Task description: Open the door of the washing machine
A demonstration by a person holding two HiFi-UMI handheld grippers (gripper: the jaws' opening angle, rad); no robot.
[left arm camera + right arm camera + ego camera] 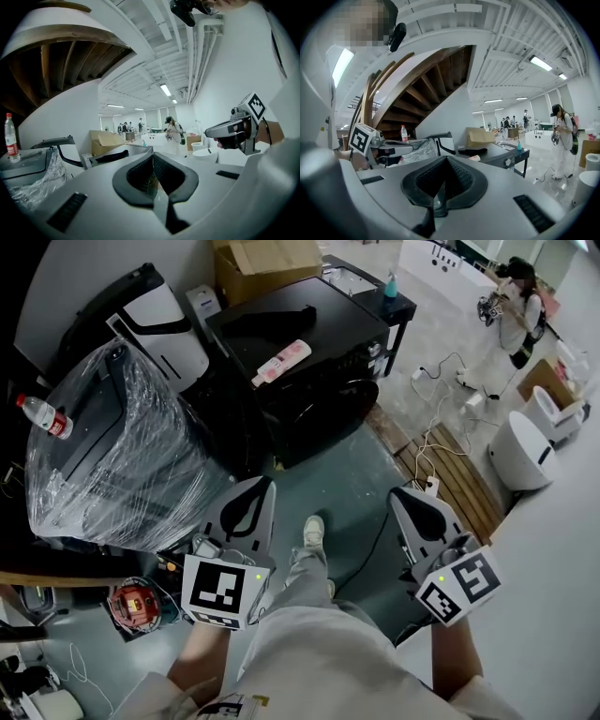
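The black washing machine (309, 352) stands ahead on the floor, its dark front door (352, 395) facing right and shut; a pink-and-white item (281, 362) lies on its top. My left gripper (255, 487) and right gripper (405, 493) hover side by side well short of it, both shut and empty. In the left gripper view the shut jaws of the left gripper (152, 157) point at the machine (119, 154), with the right gripper (229, 131) beside them. In the right gripper view the right gripper (447, 159) faces the machine (487, 154).
A plastic-wrapped appliance (112, 456) with a water bottle (42, 416) on it stands at the left. A cardboard box (267, 263) and a small black table (389, 301) sit behind the machine. Cables (441, 427), wooden slats (459, 479), white fixtures (520, 451) and a person (516, 306) are at the right.
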